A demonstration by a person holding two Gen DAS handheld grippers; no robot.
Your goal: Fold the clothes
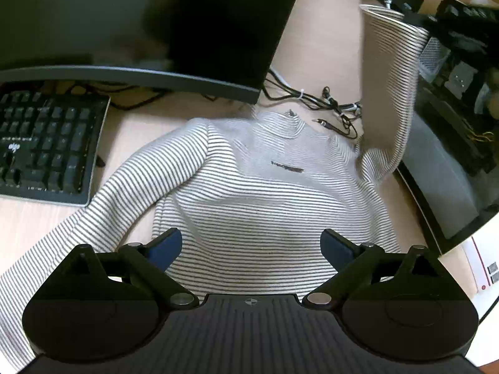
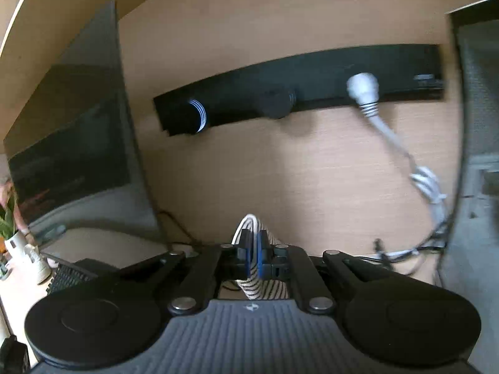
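- Striped sweater (image 1: 259,193): lies front up on the wooden desk (image 1: 318,50), collar toward the monitor (image 1: 174,25), body spread flat between the keyboard (image 1: 46,143) and a dark computer case (image 1: 452,155).
- Progress: judged early. The body shows no fold; one sleeve (image 1: 78,227) trails flat toward the lower left of the left wrist view, untouched. The other sleeve (image 1: 386,78) is raised off the desk, standing almost upright beside the shoulder, apparently at the start of a fold across the chest.
- Remaining: both sleeves to be laid in, then the body folded.
- Right gripper (image 2: 253,254): jaws pressed together, pinching the striped cuff (image 2: 249,224), which loops above the pads while more fabric hangs below them.
- Left gripper (image 1: 251,246): jaws spread wide, nothing between them; it hovers over the lower body of the sweater, the hem region lying just under its fingers (image 1: 165,247).
- Cables (image 1: 327,103): near the collar, apart from the garment.
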